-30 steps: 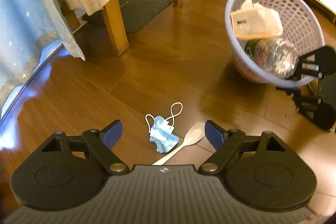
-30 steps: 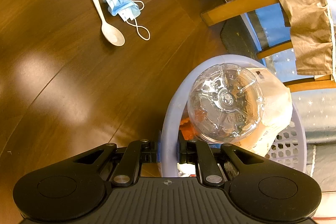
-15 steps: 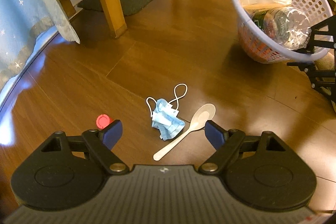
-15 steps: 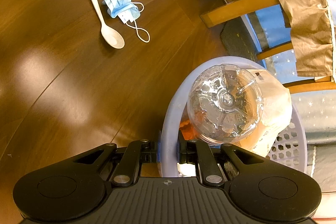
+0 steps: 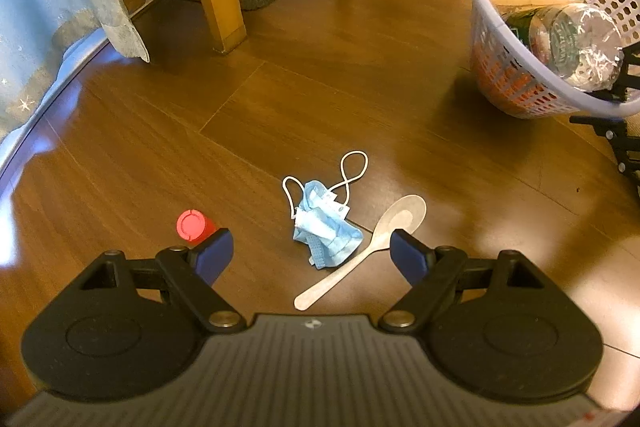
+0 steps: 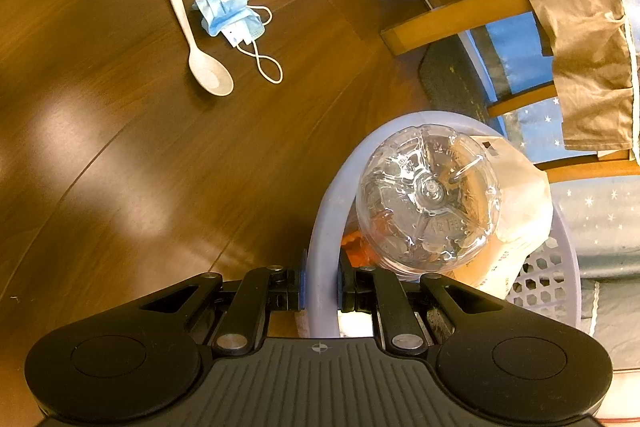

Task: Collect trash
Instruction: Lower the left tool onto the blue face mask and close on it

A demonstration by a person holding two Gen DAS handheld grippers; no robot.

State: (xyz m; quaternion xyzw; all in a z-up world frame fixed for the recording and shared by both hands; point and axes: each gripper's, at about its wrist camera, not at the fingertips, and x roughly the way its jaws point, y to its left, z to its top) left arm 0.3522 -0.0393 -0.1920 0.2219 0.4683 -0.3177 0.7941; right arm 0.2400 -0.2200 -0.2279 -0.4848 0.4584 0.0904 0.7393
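Low over the floor (image 5: 360, 75), left tool (image 5: 310, 253) tipped down and spread wide, gripping nothing. Between its fingers (image 5: 408, 257), just ahead: crumpled blue mask (image 5: 324, 227) touching a white spoon (image 5: 372, 247). Red cap (image 5: 192, 225) right by the left finger. Off to the right, right tool (image 6: 322, 289) clamped tight on the rim of the basket (image 6: 328, 223), holding it tilted. Inside the basket: clear bottle (image 6: 428, 195) and paper (image 6: 524, 195).
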